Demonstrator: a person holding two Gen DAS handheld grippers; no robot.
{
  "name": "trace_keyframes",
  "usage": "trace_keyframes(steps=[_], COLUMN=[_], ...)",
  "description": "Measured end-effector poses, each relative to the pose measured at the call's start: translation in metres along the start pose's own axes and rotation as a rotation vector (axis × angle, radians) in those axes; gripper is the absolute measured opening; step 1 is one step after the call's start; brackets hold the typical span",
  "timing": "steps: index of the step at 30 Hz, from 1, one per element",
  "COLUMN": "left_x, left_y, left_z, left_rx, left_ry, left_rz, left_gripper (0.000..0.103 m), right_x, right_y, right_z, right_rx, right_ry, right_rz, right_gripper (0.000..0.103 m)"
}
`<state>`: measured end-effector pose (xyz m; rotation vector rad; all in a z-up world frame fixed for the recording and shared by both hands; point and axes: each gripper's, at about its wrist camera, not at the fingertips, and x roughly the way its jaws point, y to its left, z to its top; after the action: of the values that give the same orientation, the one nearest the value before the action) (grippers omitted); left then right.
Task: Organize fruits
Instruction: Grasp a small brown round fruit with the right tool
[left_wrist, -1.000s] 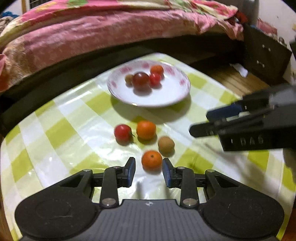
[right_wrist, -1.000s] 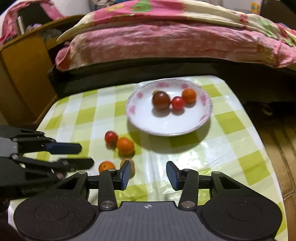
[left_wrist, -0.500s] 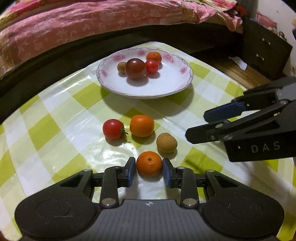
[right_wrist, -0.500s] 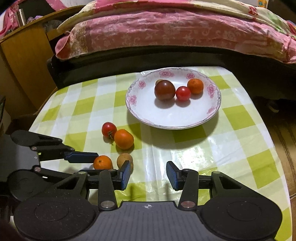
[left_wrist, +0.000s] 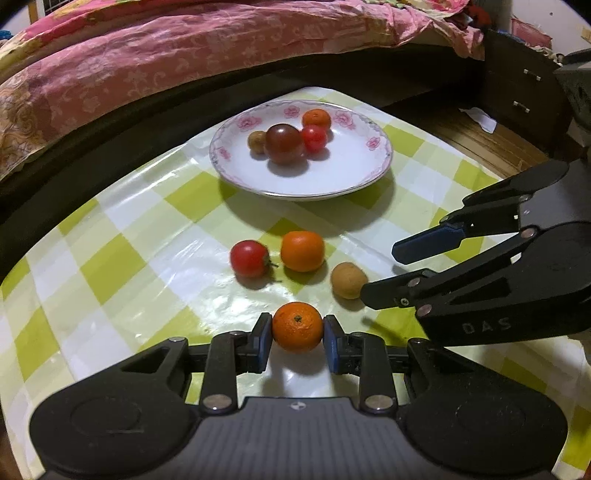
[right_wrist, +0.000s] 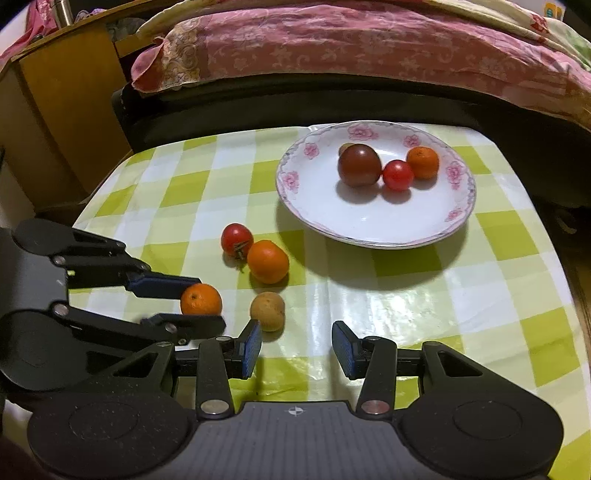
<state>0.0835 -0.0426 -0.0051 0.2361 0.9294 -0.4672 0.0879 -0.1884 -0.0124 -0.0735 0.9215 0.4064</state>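
Note:
My left gripper (left_wrist: 297, 338) is shut on a small orange (left_wrist: 297, 325), which rests on the green-checked tablecloth; it also shows in the right wrist view (right_wrist: 201, 299). Beyond it lie a red tomato (left_wrist: 250, 258), a bigger orange (left_wrist: 302, 250) and a brown round fruit (left_wrist: 348, 280). My right gripper (right_wrist: 297, 347) is open and empty, its left pad close beside the brown fruit (right_wrist: 267, 310). A white flowered plate (left_wrist: 343, 177) further back holds a dark tomato (left_wrist: 284, 143), a red tomato (left_wrist: 314, 137), an orange (left_wrist: 316, 118) and a small brown fruit (left_wrist: 256, 141).
A bed with a pink quilt (left_wrist: 184, 59) runs along the far side of the table. A dark drawer cabinet (left_wrist: 524, 99) stands at the right, a wooden cabinet (right_wrist: 62, 110) at the left. The table edge (right_wrist: 554, 236) drops off at the right.
My left gripper has moved forward around the small orange and closed on it. My right gripper has moved nearer the brown fruit, still open.

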Motion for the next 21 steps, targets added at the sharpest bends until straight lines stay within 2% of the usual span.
trace_keyframes(steps=[12, 17, 19, 21], left_x=[0.004, 0.007, 0.008, 0.008], left_y=[0.006, 0.005, 0.004, 0.003], left_z=[-0.009, -0.008, -0.008, -0.007], left_rx=[-0.013, -0.012, -0.010, -0.010], left_ry=[0.027, 0.032, 0.034, 0.035], left_rz=[0.002, 0.009, 0.014, 0.016], left_gripper=[0.037, 0.037, 0.037, 0.037], right_x=[0.023, 0.024, 0.023, 0.023], right_y=[0.013, 0.015, 0.016, 0.017], right_z=[0.011, 0.012, 0.012, 0.011], right_rx=[-0.036, -0.055, -0.063, -0.068], right_ry=[0.012, 0.011, 0.015, 0.018], right_rz=[-0.002, -0.027, -0.026, -0.033], right_gripper=[0.041, 0.030, 0.021, 0.021])
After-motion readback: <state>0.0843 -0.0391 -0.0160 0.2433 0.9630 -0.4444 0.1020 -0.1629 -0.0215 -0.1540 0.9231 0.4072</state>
